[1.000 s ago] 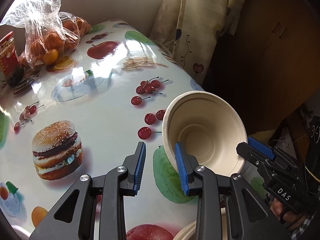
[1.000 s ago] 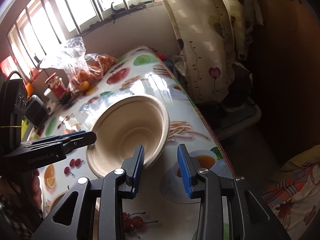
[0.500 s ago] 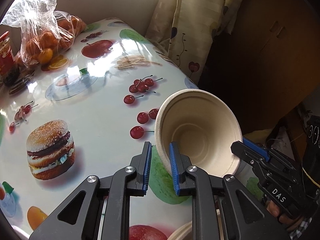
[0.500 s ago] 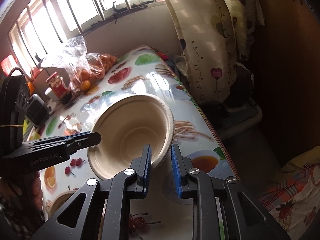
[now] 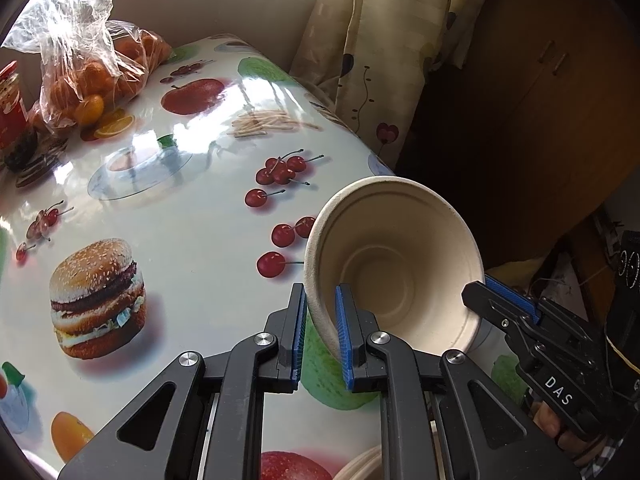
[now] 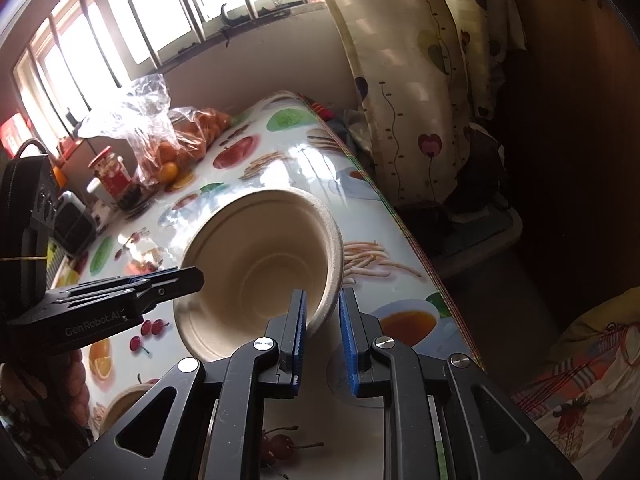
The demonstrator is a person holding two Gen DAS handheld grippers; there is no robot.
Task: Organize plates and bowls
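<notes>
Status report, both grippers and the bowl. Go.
Left gripper shut on beige paper-pulp bowl rim. Right gripper shut on opposite rim. Bowl tilted above fruit-print table. Nothing blocking.

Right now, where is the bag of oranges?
The bag of oranges sits at the table's far left end in both views, beside the red-lidded jar, under the window.

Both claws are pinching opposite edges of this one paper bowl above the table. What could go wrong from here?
1. The left claw and right claw each grip only the thin rim of the paper bowl; pulling apart could bend or tear it.
2. The bowl hangs tilted near the table edge, so a slip could send it to the floor.
3. More paper dishes sit just below; lowering carelessly could knock them.
</notes>
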